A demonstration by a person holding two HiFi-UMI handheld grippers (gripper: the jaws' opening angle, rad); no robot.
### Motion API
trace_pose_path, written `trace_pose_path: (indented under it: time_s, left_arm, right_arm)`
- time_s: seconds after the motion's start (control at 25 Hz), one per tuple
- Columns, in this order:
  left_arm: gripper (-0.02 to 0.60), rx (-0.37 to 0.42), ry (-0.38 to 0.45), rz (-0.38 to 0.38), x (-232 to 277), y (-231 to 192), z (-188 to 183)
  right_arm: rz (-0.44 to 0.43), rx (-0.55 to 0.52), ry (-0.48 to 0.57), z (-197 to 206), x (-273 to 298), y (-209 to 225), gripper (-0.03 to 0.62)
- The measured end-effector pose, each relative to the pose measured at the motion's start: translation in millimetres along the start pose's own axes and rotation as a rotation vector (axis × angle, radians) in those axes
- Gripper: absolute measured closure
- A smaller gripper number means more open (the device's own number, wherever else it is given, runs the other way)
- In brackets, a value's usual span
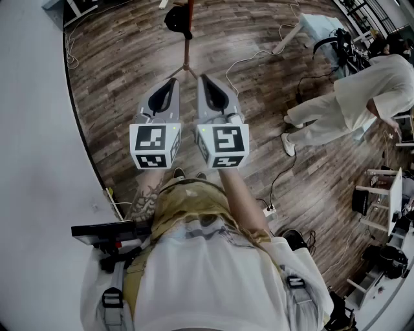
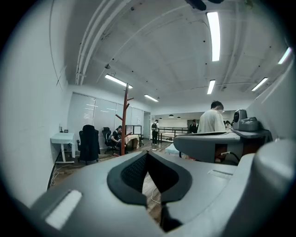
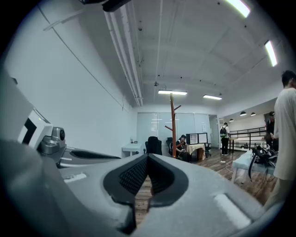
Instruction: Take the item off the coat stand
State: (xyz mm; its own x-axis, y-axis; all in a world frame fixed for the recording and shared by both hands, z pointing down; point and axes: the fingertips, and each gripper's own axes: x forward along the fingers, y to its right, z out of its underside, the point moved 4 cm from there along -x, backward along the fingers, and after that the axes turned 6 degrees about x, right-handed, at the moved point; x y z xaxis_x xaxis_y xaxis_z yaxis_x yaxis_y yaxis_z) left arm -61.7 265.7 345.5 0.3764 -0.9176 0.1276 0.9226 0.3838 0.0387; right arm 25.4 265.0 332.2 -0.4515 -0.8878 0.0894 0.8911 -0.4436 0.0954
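Observation:
The wooden coat stand (image 1: 187,40) rises ahead of me on the wood floor, with a dark item (image 1: 177,19) hanging at its pole. It shows as a thin brown trunk with short branches in the left gripper view (image 2: 125,121) and the right gripper view (image 3: 173,124), still far off. My left gripper (image 1: 172,83) and right gripper (image 1: 203,79) are held side by side, pointing level at the stand's foot. Both are shut with nothing between the jaws; the pads meet at the tips in the left gripper (image 2: 148,154) and the right gripper (image 3: 148,156).
A white wall (image 1: 32,129) runs along the left. A person in white (image 1: 352,103) bends over at the right beside a white table (image 1: 320,29). Cables trail over the floor (image 1: 259,58). A black office chair (image 2: 89,143) and a small white desk (image 2: 62,139) stand near the stand.

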Motion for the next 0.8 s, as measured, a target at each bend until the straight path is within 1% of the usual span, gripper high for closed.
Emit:
trace_pose_path:
  time_s: [0.32, 0.44, 0.6, 0.8]
  left_arm:
    - [0.581, -0.020, -0.006, 0.020, 2, -11, 6]
    - [0.583, -0.031, -0.018, 0.021, 0, -14, 11]
    - [0.583, -0.041, -0.031, 0.024, -5, -23, 19]
    - [0.581, -0.056, -0.053, 0.029, -9, -32, 30]
  right_arm:
    - [0.008, 0.024, -0.006, 6, 10, -7, 0.595]
    - [0.011, 0.017, 0.000, 6, 12, -9, 0.595]
    - [0.019, 0.021, -0.035, 15, 12, -16, 0.595]
    - [0.026, 0.014, -0.031, 21, 19, -23, 0.594]
